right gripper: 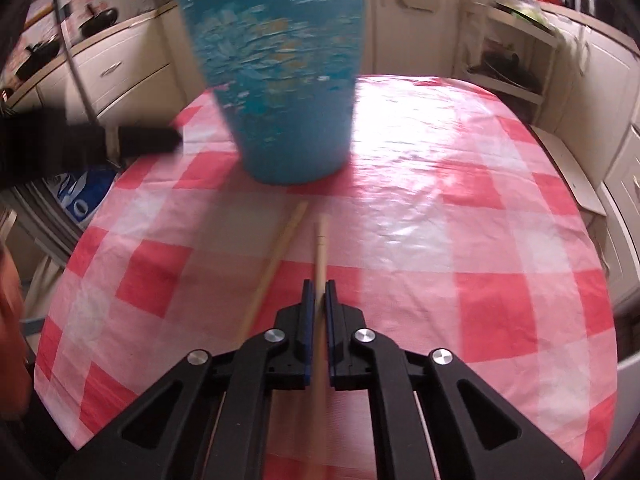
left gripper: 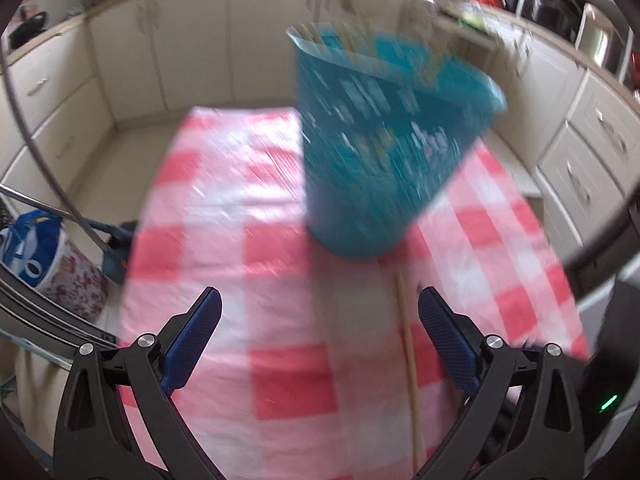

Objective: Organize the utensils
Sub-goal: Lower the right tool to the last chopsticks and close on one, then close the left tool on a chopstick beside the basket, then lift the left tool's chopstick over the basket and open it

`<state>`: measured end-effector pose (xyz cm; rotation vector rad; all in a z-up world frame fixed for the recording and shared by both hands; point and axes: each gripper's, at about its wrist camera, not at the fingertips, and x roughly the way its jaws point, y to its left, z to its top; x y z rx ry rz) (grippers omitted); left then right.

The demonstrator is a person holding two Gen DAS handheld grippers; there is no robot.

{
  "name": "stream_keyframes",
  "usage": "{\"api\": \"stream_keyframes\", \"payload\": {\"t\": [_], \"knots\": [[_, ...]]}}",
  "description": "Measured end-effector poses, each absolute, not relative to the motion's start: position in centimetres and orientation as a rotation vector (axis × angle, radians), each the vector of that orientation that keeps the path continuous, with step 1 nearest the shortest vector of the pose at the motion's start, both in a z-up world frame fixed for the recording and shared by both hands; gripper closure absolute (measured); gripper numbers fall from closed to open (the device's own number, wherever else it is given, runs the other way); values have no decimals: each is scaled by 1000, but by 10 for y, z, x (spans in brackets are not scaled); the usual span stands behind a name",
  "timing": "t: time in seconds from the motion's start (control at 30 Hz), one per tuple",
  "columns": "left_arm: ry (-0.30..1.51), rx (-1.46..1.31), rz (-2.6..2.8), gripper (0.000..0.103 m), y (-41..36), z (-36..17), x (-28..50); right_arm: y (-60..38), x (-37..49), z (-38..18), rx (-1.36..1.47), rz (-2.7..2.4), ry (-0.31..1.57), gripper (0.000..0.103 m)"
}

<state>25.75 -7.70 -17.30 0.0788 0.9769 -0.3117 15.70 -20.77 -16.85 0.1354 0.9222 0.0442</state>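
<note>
The right gripper is clamped on a wooden chopstick, which runs back between its blue pads and pokes out ahead of them; its rear end is lost under the gripper body. Just left of the pads a second chopstick lies slanted on the red-and-white checked tablecloth, its near end hidden by the black frame. Ahead stands a blue perforated basket, blurred, its rim cut off by the top edge. The left gripper hangs with jaws wide apart and nothing between them. In its view, slender sticks in the basket are too smeared to identify.
</note>
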Motion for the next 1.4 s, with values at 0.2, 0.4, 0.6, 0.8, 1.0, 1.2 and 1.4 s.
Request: {"api": "stream_keyframes", "payload": {"t": [0.2,0.4,0.6,0.8,1.0,1.2,1.4], "knots": [[1017,181,-343,8,-109,-198,249,-235,154,-170,193,-6,923,97],[1051,213,-348,10,-120,-214,251,-250,151,-172,207,-18,924,97],[1065,240,-372,20,-130,-223,249,-257,150,-171,210,-32,926,97],[1041,258,-414,41,-137,-225,242,-258,150,-171,205,-30,930,97],[1013,276,-492,95,-147,-221,232,-254,153,-171,158,-29,928,97],[1047,255,-569,99,-149,-218,231,-256,154,-171,156,-22,928,97],[1001,267,-630,99,-138,-193,218,-271,154,-173,293,0,931,97]]}}
